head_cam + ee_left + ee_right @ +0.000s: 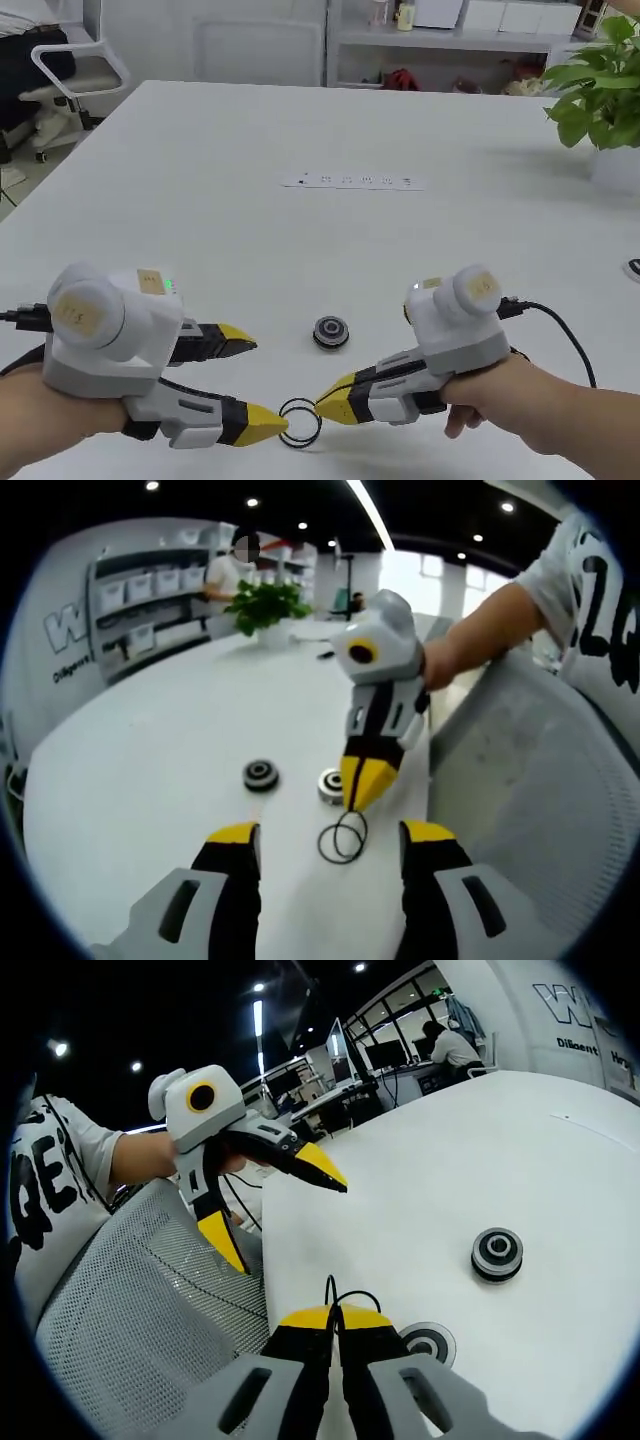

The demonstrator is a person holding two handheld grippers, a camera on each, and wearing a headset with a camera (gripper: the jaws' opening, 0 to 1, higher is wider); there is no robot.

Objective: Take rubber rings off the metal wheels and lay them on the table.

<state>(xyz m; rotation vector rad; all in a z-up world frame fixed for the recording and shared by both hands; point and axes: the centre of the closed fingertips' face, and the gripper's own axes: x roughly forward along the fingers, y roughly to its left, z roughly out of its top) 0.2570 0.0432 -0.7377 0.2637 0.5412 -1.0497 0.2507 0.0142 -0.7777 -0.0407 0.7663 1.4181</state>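
Grip: right gripper clenched on rubber rings | left gripper released, at 9 o'clock | Tip: lower flat, let go clear of wheel at 1 o'clock

Open-plan office, long white table, swivel chair, shelves of storage boxes, desk monitors, potted plant

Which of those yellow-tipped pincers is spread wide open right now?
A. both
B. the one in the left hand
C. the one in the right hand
B: the left gripper has its yellow tips far apart, while the right gripper has its tips pressed together on the rings.
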